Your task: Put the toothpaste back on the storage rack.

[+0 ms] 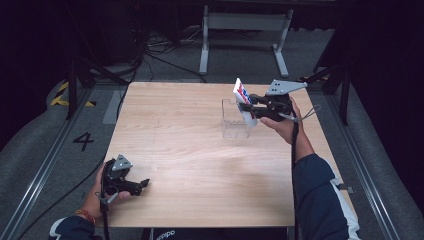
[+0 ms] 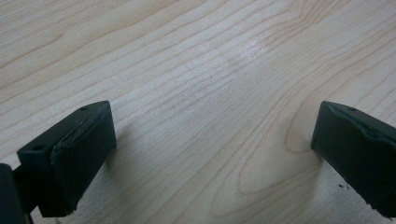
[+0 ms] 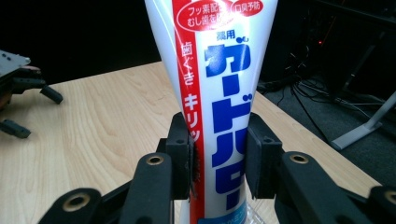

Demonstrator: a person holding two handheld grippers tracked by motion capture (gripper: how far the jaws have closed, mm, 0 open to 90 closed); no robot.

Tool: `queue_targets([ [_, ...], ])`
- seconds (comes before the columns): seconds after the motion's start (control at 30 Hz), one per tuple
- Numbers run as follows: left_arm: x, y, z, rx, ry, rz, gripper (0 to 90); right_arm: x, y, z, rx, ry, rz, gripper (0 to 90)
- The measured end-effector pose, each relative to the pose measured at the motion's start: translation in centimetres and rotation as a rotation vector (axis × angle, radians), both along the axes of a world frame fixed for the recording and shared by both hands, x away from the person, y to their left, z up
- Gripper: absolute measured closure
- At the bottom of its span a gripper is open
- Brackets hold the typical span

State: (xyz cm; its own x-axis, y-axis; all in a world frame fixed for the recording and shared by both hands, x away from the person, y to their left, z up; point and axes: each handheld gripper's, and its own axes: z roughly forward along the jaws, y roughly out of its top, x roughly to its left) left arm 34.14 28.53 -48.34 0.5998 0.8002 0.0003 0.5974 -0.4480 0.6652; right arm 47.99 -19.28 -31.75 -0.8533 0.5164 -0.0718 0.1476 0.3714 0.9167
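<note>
Toothpaste tube [image 1: 243, 100] above clear container [image 1: 234, 122]

Light: table [image 1: 200, 165] evenly lit from above, surroundings left dark | Glare: pale sheen seen at upper centre, left gripper view | Focus: near jaws softened

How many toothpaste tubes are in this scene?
1. The white toothpaste tube with red and blue print is clamped in the right gripper, standing tilted in the clear plastic container at the far right of the wooden table. None looks hidden.
</note>
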Motion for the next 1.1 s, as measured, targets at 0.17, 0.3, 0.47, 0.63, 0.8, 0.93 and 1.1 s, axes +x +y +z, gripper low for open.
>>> queue_targets([
  [0.17,0.0,0.0,0.0,0.003,0.003,-0.001,0.4,0.8,0.4,-0.1,0.015,0.004,-0.009,67.5],
  [0.3,0.0,0.0,0.0,0.003,0.003,-0.002,0.4,1.4,0.6,-0.5,0.016,0.011,-0.017,67.5],
  [0.47,0.0,0.0,0.1,0.005,0.006,-0.002,0.4,2.1,0.8,-0.9,0.018,0.012,-0.028,67.5],
  [0.63,0.0,0.0,0.1,0.002,0.005,-0.001,0.4,3.0,0.8,-1.6,0.034,0.020,-0.043,67.6],
  [0.8,0.0,0.0,0.0,-0.002,0.000,0.001,0.4,3.6,0.9,-2.3,0.032,0.029,-0.054,67.5],
  [0.93,0.0,0.0,0.0,-0.002,0.000,0.001,0.4,3.9,0.7,-3.1,0.045,0.043,-0.068,67.5],
  [1.1,0.0,0.0,0.0,-0.002,0.000,0.001,0.4,4.1,0.6,-4.1,0.049,0.053,-0.075,67.6],
])
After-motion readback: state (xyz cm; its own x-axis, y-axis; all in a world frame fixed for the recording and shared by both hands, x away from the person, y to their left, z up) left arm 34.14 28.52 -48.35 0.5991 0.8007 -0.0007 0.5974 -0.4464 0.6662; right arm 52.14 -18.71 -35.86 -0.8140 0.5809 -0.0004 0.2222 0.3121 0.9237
